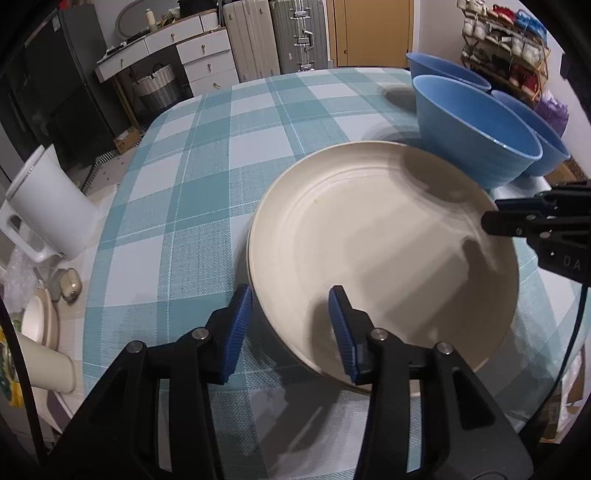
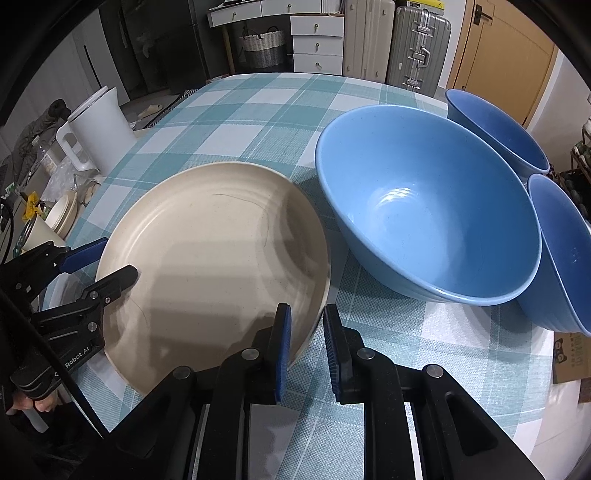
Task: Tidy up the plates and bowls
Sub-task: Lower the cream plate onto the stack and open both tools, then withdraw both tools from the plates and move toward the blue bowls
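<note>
A cream plate (image 1: 384, 236) lies on the checked tablecloth; it also shows in the right wrist view (image 2: 207, 258). My left gripper (image 1: 291, 314) is open, its two blue pads astride the plate's near rim without pinching it. My right gripper (image 2: 306, 332) is narrowly open astride the plate's opposite rim, with a gap visible; it shows in the left wrist view (image 1: 517, 218). Three blue bowls stand beside the plate: a large one (image 2: 424, 206), one behind (image 2: 495, 129) and one at the right edge (image 2: 561, 251).
A white kettle (image 1: 48, 210) stands off the table's left side, with cream dishes (image 1: 37, 321) below it. Suitcases (image 1: 273, 33), drawers and a basket stand behind the table. A shelf (image 1: 506, 44) stands at the far right.
</note>
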`<state>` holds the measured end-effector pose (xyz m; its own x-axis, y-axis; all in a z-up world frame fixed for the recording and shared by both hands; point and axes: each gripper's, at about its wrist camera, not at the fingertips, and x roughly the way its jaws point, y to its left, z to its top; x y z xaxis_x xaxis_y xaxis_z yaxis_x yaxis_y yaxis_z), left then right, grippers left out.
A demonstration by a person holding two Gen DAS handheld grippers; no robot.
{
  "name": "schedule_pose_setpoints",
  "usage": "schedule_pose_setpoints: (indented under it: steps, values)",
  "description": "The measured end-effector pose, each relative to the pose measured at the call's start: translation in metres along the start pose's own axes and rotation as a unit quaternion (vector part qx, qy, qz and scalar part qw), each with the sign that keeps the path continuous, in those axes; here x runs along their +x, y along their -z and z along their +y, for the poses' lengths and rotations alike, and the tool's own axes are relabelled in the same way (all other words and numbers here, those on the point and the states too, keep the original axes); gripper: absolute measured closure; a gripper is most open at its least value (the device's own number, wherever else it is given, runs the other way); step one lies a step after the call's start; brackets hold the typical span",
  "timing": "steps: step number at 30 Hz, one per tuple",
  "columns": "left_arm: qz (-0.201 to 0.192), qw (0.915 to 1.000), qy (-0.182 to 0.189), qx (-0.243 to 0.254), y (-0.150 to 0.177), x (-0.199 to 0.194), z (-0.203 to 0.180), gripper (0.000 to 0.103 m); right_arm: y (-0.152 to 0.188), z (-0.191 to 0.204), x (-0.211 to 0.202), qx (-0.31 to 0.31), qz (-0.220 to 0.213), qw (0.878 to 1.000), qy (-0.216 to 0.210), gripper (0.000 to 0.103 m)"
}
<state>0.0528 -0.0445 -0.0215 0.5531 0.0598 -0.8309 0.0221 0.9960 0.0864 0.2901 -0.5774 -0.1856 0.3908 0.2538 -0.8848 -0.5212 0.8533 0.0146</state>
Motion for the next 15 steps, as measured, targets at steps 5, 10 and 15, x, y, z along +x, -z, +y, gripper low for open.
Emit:
schedule_pose_setpoints:
  steps: [5, 10, 15]
  values:
    - [-0.004, 0.9989, 0.039, -0.025, 0.0, -0.005, 0.011, 0.053, 0.001, -0.004, -0.007, 0.01, -0.011, 1.0, -0.011, 0.067]
    - [-0.042, 0.9965, 0.061, -0.039, -0.003, -0.024, 0.021, 0.026, 0.002, -0.011, -0.026, 0.02, -0.035, 0.999, -0.03, 0.042]
    - [-0.082, 0.9921, 0.08, -0.052, -0.01, -0.047, 0.029, 0.011, 0.011, -0.022, -0.06, 0.038, -0.086, 0.994, -0.056, 0.02]
